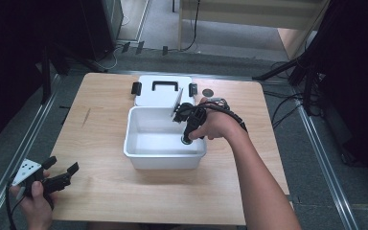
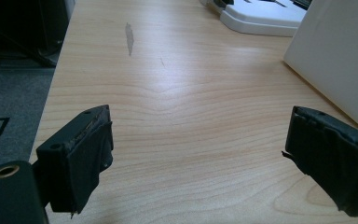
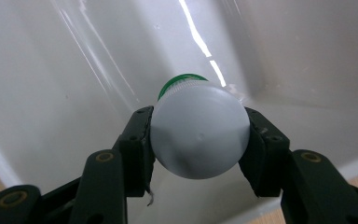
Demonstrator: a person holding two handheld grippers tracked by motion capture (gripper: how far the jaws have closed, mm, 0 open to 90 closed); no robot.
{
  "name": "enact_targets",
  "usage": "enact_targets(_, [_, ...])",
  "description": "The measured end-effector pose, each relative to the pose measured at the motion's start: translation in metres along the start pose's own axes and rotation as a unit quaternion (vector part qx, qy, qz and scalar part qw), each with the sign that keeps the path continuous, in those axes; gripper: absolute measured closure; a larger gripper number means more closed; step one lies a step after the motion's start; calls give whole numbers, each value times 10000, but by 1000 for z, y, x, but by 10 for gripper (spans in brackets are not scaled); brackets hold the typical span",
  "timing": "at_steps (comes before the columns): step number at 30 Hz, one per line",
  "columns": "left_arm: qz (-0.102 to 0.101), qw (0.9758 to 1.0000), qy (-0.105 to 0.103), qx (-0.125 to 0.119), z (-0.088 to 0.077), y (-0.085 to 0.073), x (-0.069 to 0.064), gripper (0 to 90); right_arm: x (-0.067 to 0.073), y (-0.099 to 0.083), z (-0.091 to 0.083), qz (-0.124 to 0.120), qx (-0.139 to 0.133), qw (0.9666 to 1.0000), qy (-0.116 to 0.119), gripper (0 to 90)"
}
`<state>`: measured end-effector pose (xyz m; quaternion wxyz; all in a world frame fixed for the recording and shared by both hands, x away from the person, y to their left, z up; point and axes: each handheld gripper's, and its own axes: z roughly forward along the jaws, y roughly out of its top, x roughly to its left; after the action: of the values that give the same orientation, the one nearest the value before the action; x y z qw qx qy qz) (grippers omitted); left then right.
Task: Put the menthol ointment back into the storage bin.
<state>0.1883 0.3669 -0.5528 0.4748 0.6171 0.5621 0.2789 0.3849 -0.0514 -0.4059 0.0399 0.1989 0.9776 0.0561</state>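
Right gripper view showed the right gripper (image 3: 199, 140) clamped on a small bottle (image 3: 199, 135), one jaw on each side of its rounded white base. The bottle was pale and smooth, with a green cap (image 3: 179, 81) at its far end, pointing down into the white bin (image 3: 74, 70). In the high view the bin (image 1: 165, 155) sat mid-table with its lid (image 1: 160, 98) lying flat just beyond it and a dark disc (image 1: 207, 92) right of the lid. The left gripper (image 1: 60, 172) hung at the table's (image 1: 100, 191) near left edge, jaws wide apart, holding nothing.
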Motion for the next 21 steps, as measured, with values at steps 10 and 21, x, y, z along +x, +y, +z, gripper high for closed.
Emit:
enact_targets(10, [3, 10000, -5, 15, 0, 0, 0, 82, 4, 1, 20, -134, 64, 9999, 87, 514])
enact_targets(21, [-4, 10000, -5, 8, 0, 0, 0, 82, 7, 4, 35, -196, 171, 9996, 89, 513])
